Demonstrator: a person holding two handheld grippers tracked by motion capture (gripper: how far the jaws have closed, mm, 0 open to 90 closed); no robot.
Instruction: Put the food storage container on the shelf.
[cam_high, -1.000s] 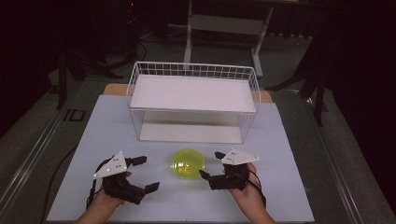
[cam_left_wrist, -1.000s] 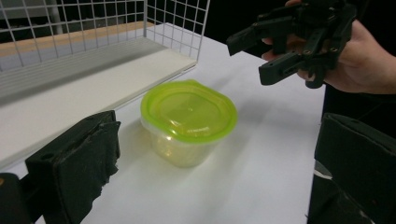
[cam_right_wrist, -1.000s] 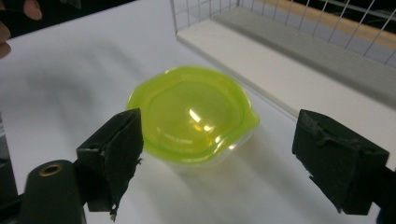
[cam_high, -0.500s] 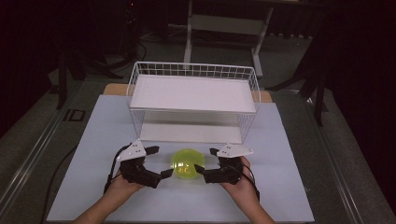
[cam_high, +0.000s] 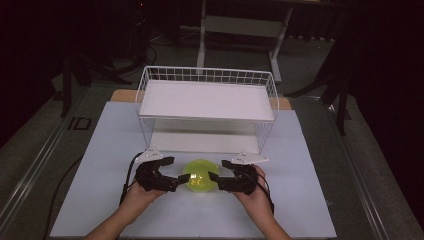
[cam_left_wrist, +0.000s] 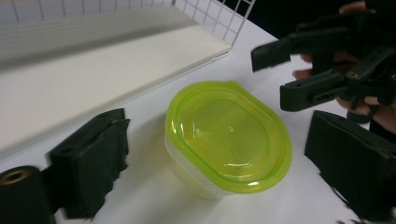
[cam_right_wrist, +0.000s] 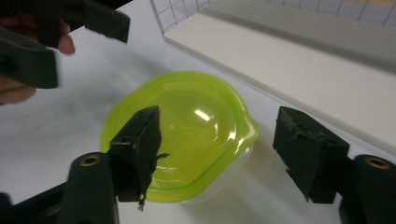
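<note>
Right now the job looks like taking hold of the small tub (cam_high: 200, 177) with the green lid (cam_left_wrist: 229, 135), which sits on the white table (cam_high: 100, 150) just in front of the wire basket (cam_high: 207, 112), between the two grippers. The left gripper (cam_high: 174, 176) is just beside the tub on one side, the right gripper (cam_high: 215, 176) just beside it on the other.

Both sets of jaws have just been closing, yet both are still apart and grip nothing. In the left gripper view the tub lies between the two black pads (cam_left_wrist: 95, 158) with clear table showing on either side. In the right gripper view one pad (cam_right_wrist: 140, 149) stands in front of the lid's edge, so I cannot tell whether it touches there; the other pad (cam_right_wrist: 308, 156) is clearly off the tub.

To do this well, I judge one gripper should steady the clear body low down while the other takes the lid's rim at its small tab (cam_right_wrist: 250, 128), which points toward the basket. Squeeze gently, since thin plastic like this will probably flex and slip.

From above, the tub is a small green blob and the gaps at the pads cannot be read. The gripper views give those gaps, the clear body (cam_left_wrist: 196, 179) under the lid, and the tab. The high view alone gives the tub's place against the whole basket.
</note>
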